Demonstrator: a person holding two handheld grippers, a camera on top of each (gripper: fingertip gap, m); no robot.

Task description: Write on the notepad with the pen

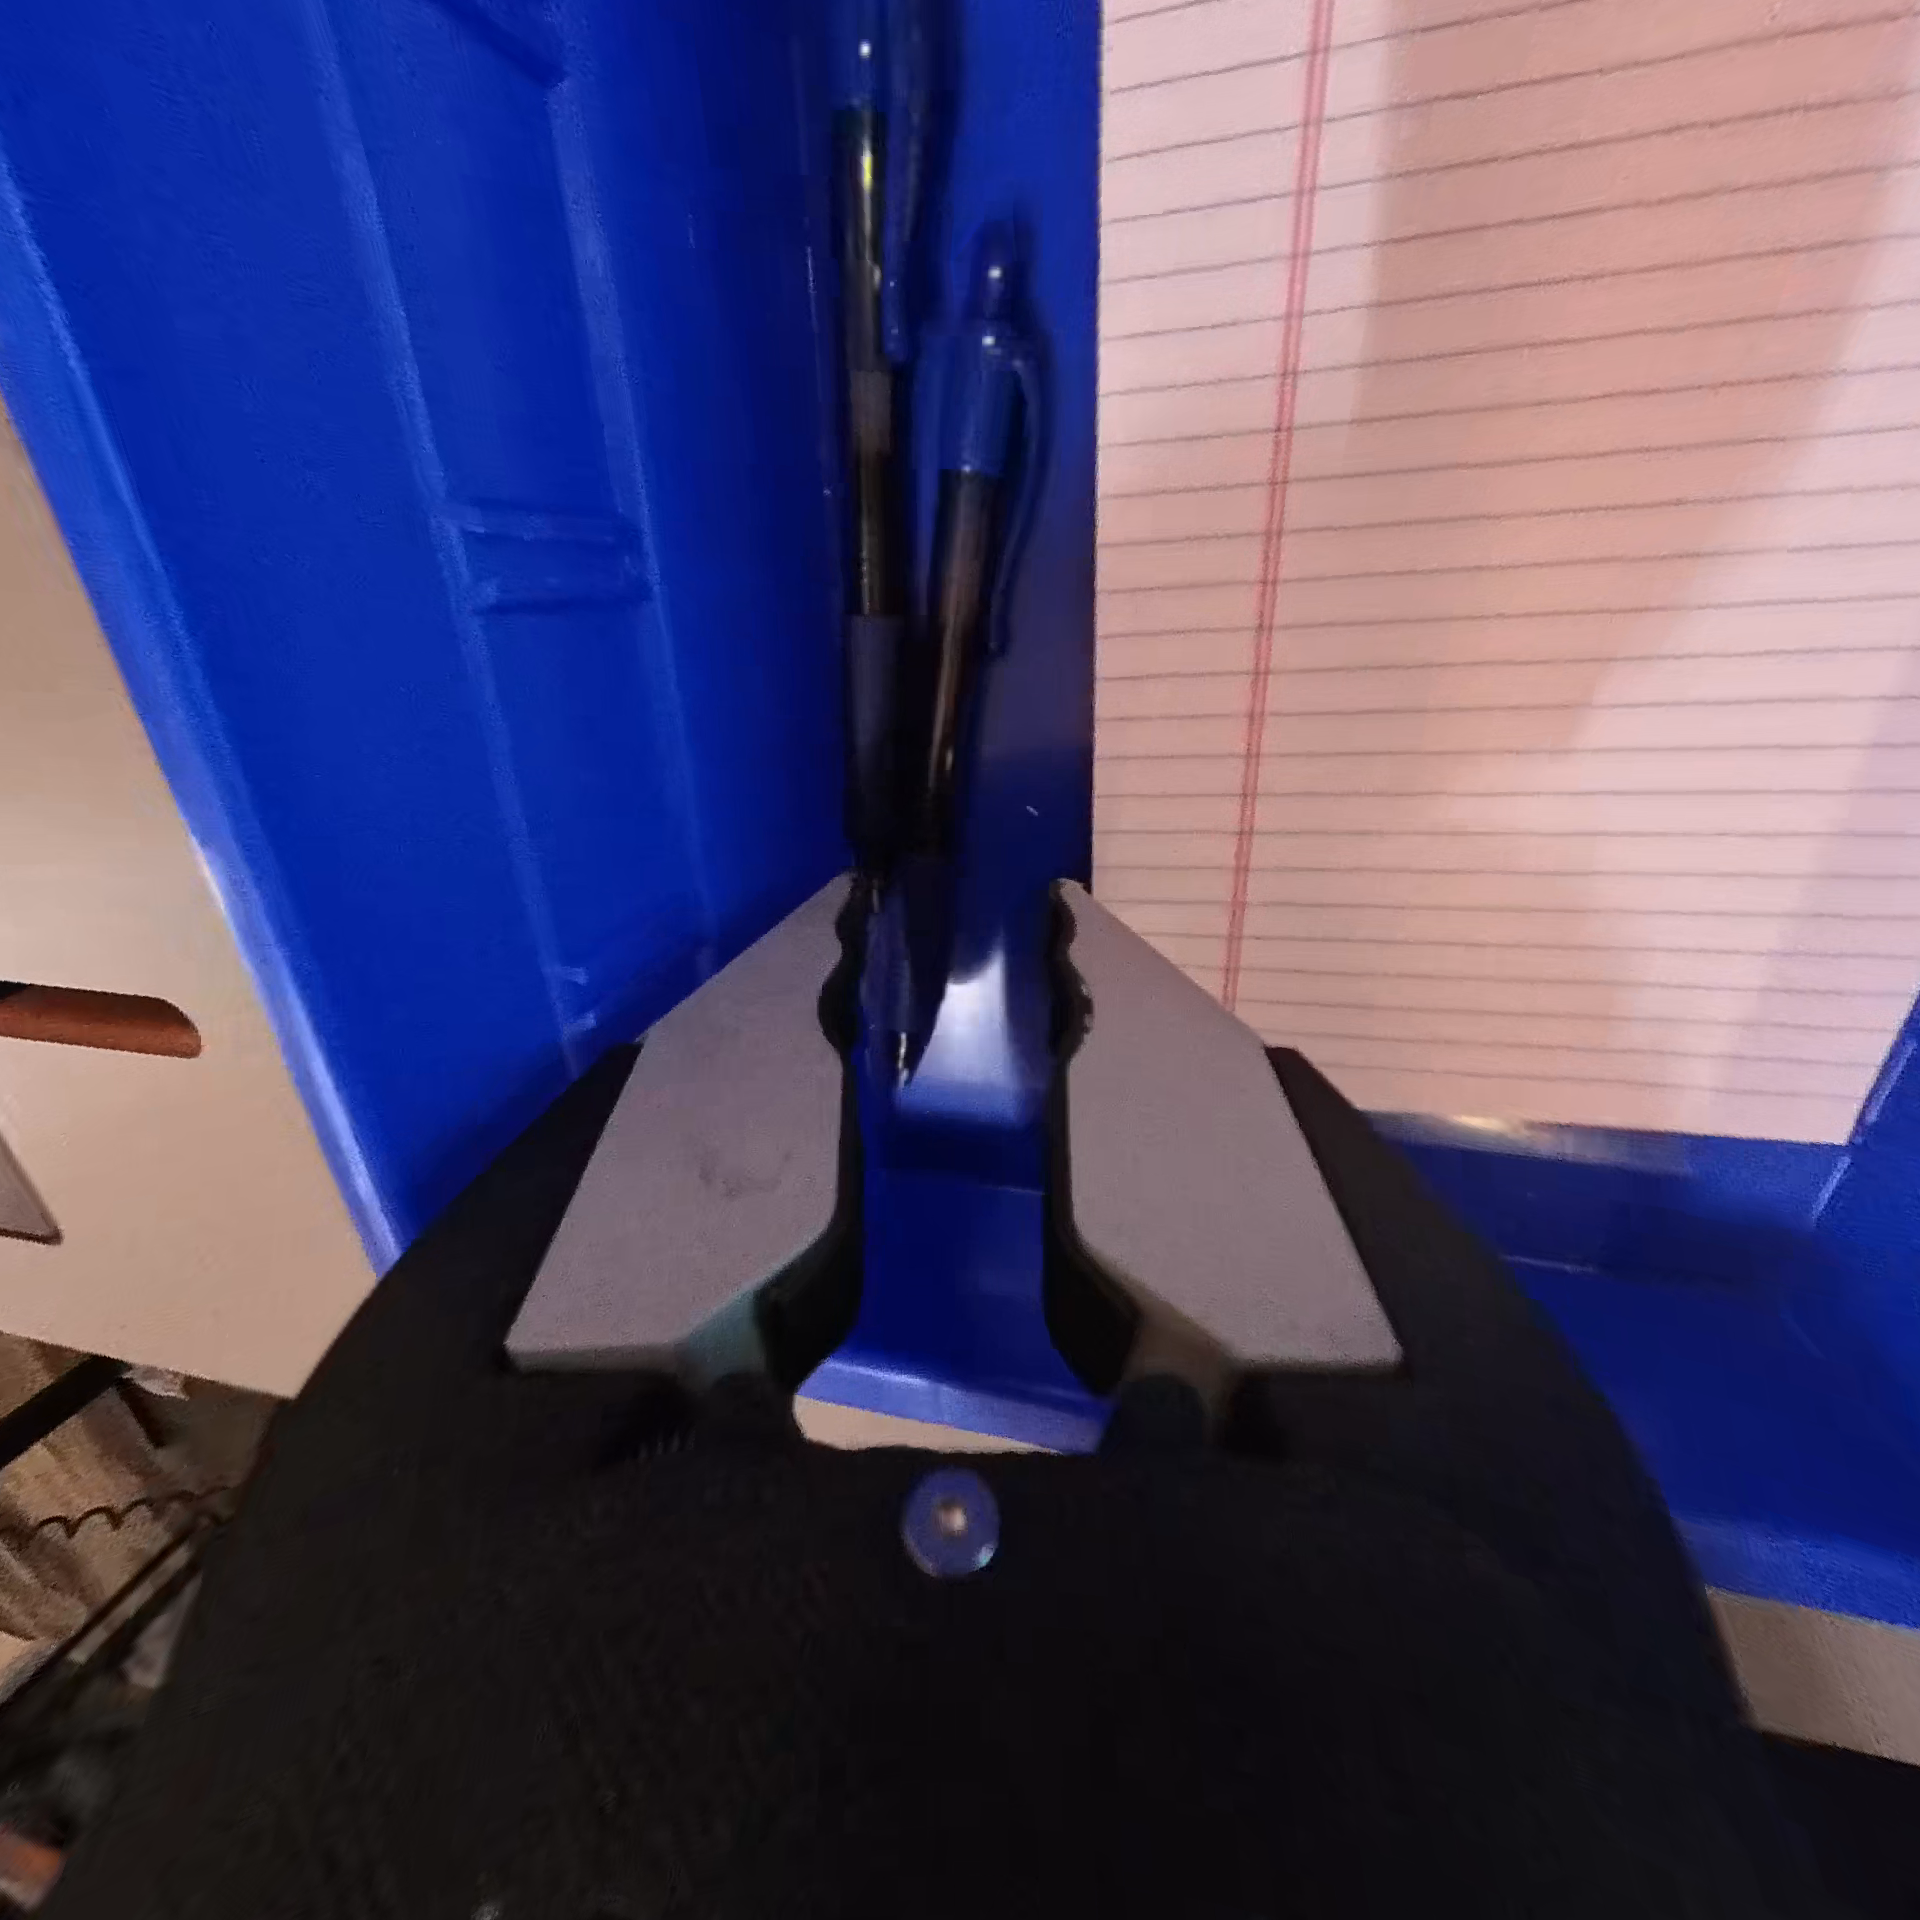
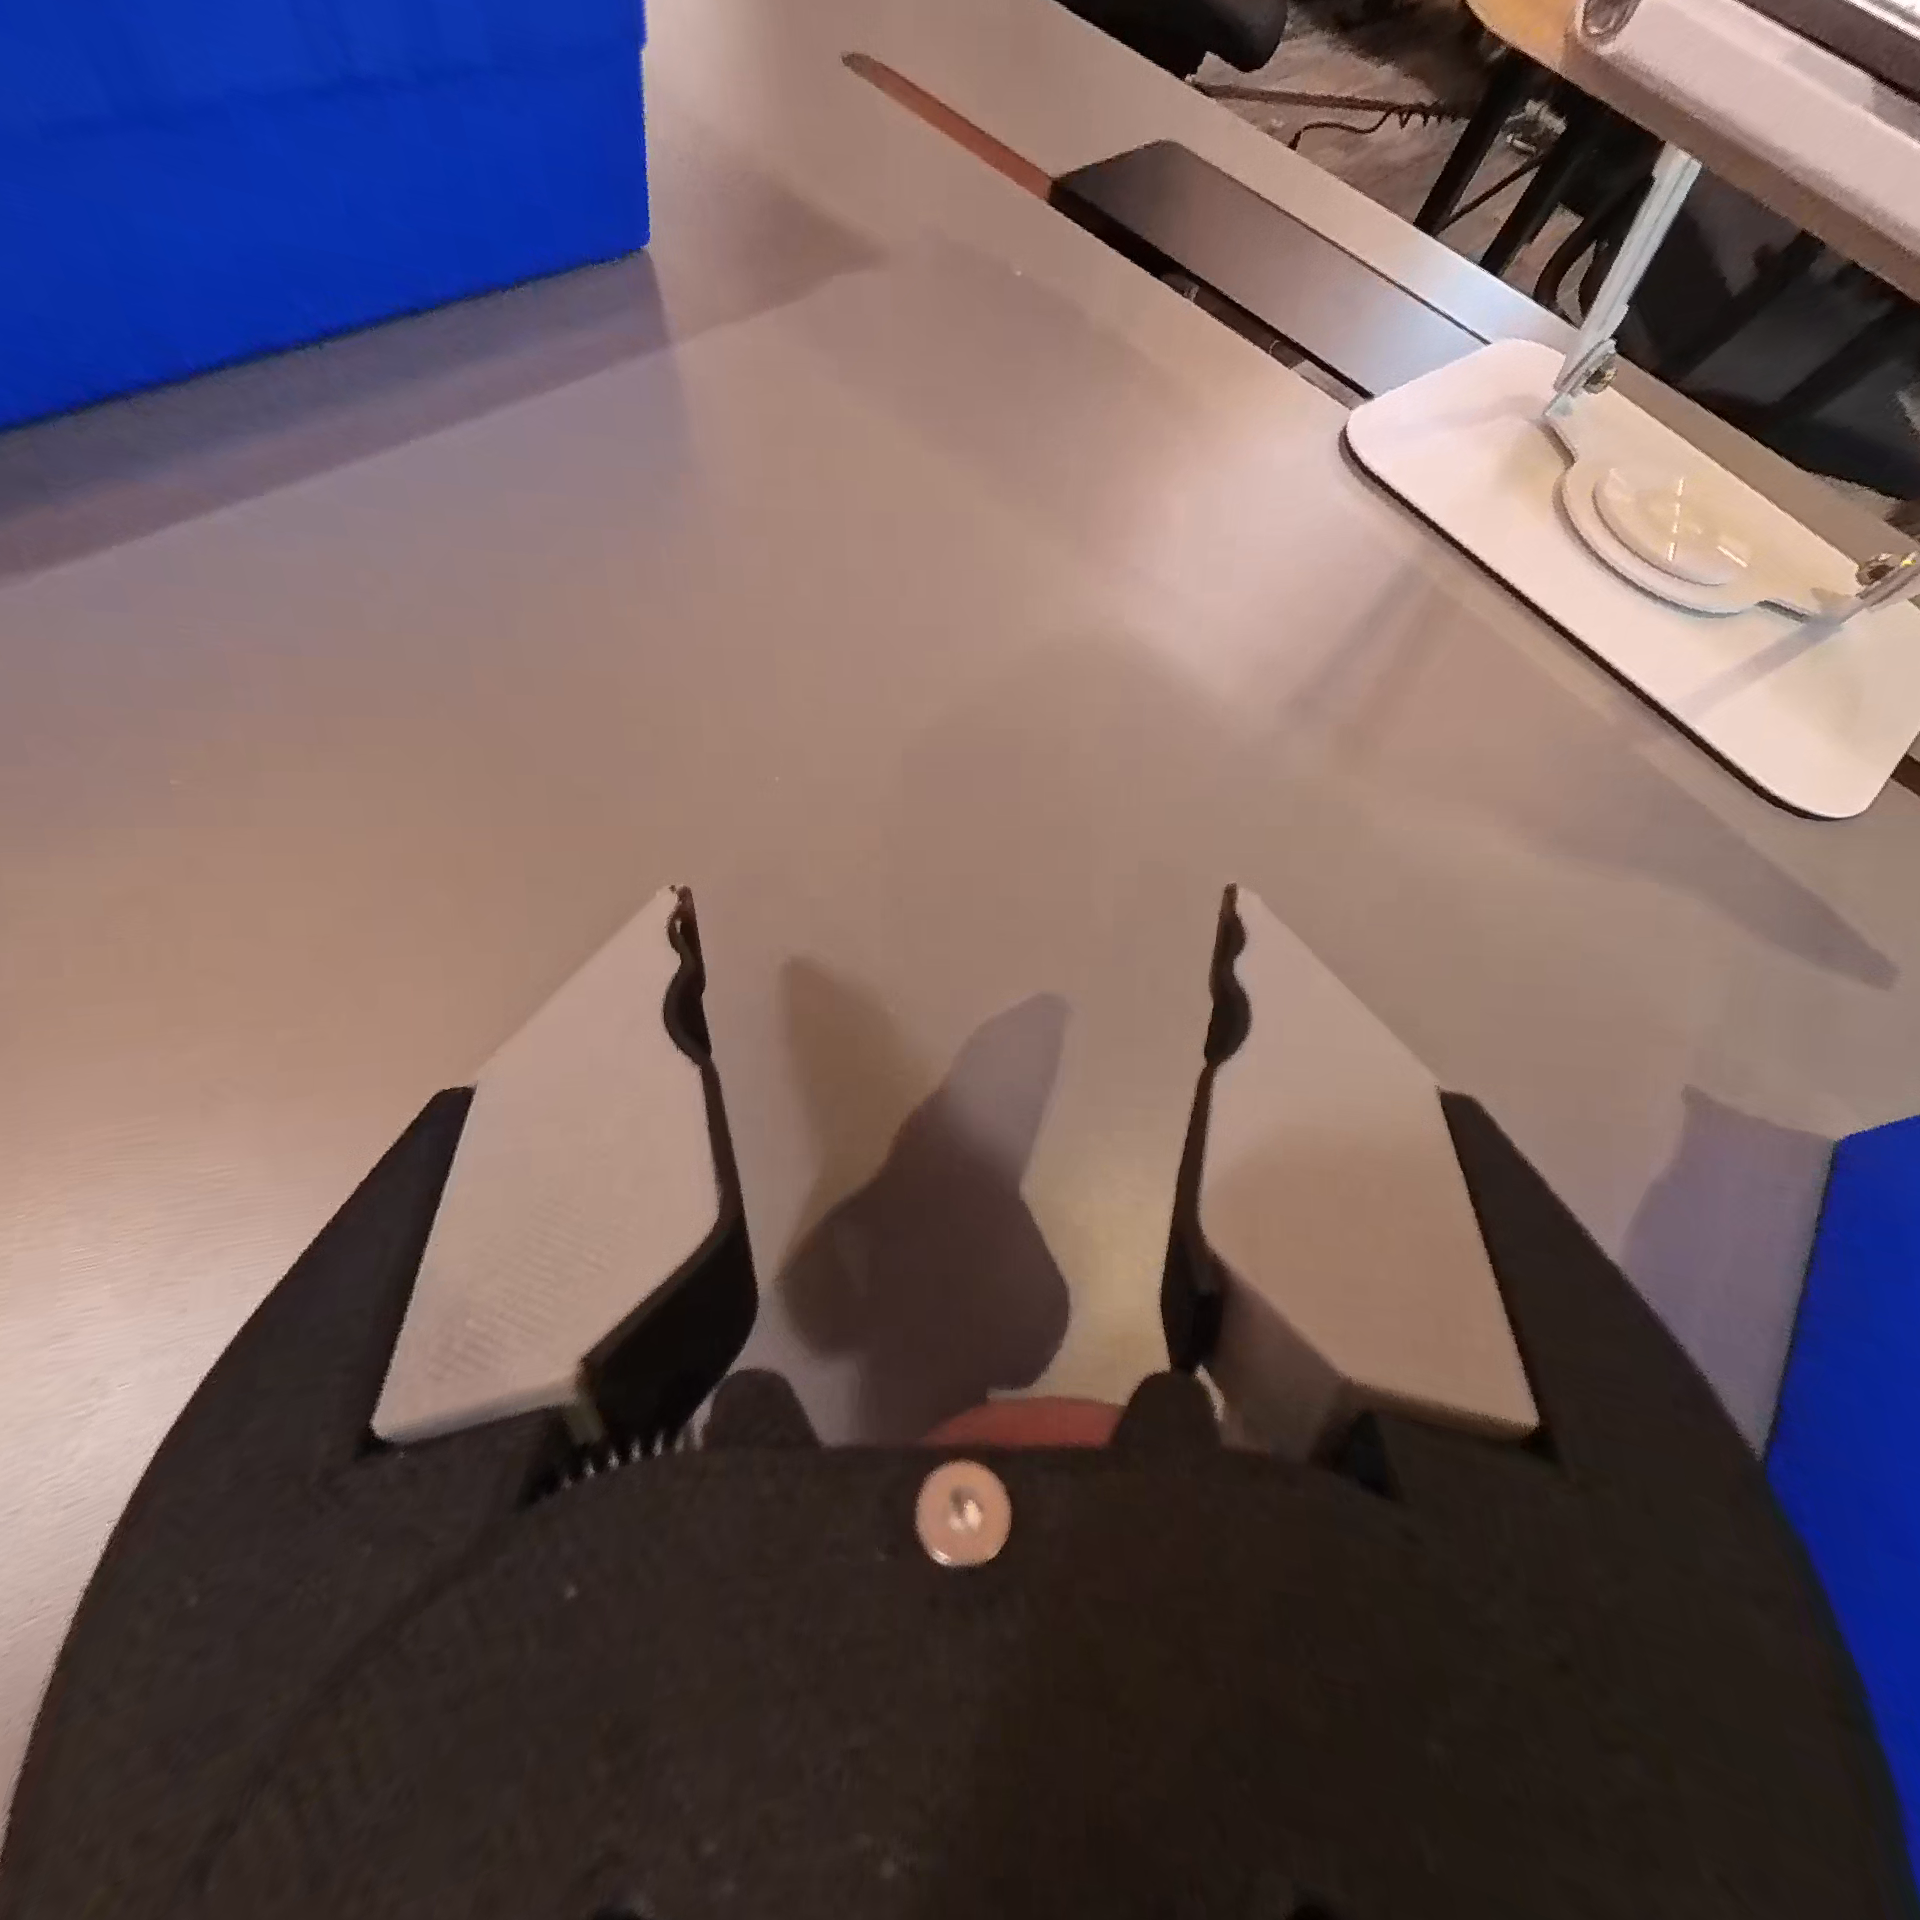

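An open blue folder (image 1: 416, 520) lies on the table with a lined notepad (image 1: 1507, 623) in its right half. Two dark blue pens lie side by side in the groove along the folder's spine: a nearer one (image 1: 971, 520) with a clip and a farther one (image 1: 868, 468). My left gripper (image 1: 954, 894) is low over the groove, its jaws narrowly open on either side of the nearer pen's tip end, with a gap still showing. My right gripper (image 2: 956, 894) is wide open and empty above the bare table (image 2: 935, 520).
A corner of the blue folder (image 2: 312, 187) shows at the top left of the right wrist view, and another blue edge (image 2: 1860, 1351) shows at the lower right. A white stand base (image 2: 1621, 551) sits at the right by a slot (image 2: 1247, 239) in the table. Left tips to right tips: about 40 cm.
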